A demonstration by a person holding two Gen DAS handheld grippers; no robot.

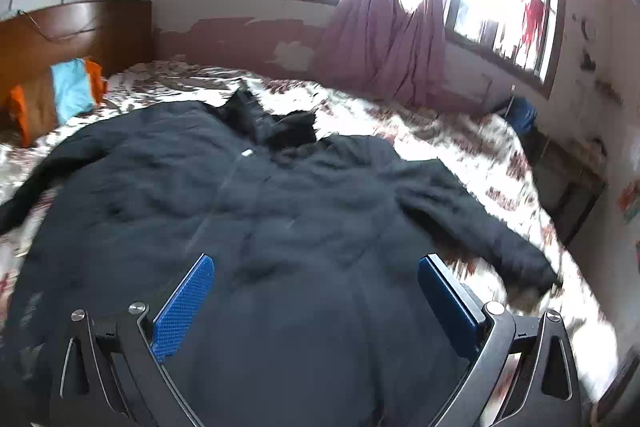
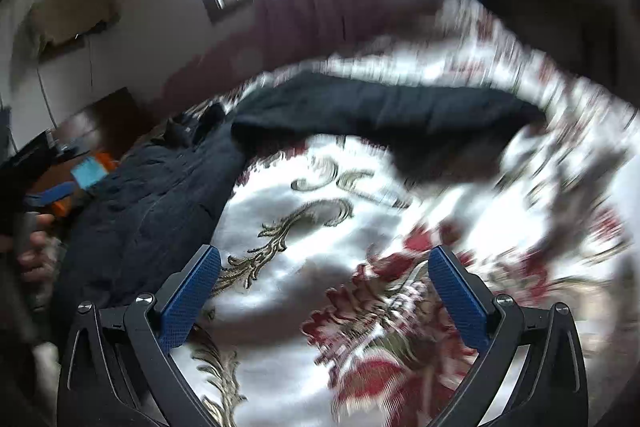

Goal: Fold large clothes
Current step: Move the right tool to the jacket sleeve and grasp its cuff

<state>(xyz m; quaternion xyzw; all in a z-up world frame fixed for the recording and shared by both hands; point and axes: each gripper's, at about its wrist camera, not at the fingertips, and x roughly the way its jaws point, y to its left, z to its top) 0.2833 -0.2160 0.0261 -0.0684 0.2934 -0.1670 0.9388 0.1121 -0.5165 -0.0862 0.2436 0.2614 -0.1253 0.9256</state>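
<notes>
A dark coat (image 1: 256,227) lies spread flat on the bed (image 1: 460,147), collar toward 12 o'clock and one sleeve (image 2: 384,107) stretched out toward 3 o'clock. The left hand-held gripper (image 1: 316,303) hovers over the hem, jaws wide apart and empty; the right hand-held gripper (image 2: 324,295), equally wide and empty, hangs over bare bedspread. A clean first fold probably means pinching that sleeve near its cuff and laying it across the chest without dragging the body.

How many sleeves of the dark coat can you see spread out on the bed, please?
2: one sleeve stretches toward the window side, the other toward the headboard side, its end partly out of view.
</notes>
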